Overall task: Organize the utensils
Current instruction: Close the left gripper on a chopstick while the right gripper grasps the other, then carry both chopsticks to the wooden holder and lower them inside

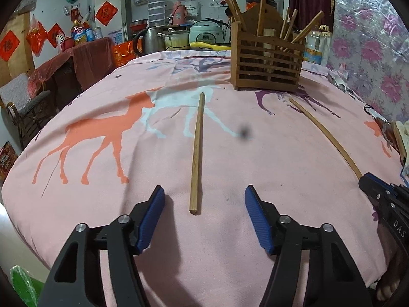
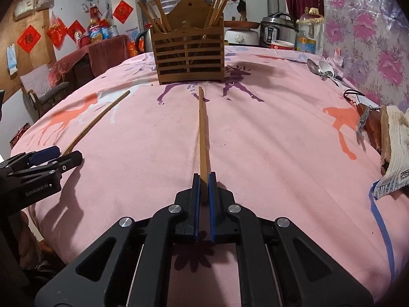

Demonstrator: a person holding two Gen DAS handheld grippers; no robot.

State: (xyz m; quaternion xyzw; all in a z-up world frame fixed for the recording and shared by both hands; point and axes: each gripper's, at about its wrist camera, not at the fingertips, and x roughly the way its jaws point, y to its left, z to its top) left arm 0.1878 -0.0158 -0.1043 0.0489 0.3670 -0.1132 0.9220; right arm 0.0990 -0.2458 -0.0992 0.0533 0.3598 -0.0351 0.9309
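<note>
Right tool (image 2: 203,179) clamped on chopstick (image 2: 202,128) (near end); left tool (image 1: 203,195) wide, straddling second chopstick (image 1: 196,153).

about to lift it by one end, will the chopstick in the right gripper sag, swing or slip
The chopstick looks like stiff wood, so it probably won't sag. The right gripper pinches only its near end, so the long free length may droop or pivot. The ribbed blue pads should limit slipping, though the stick is thin.

Both wrist cameras face the shared holder (image 1: 267,61) closely.
</note>
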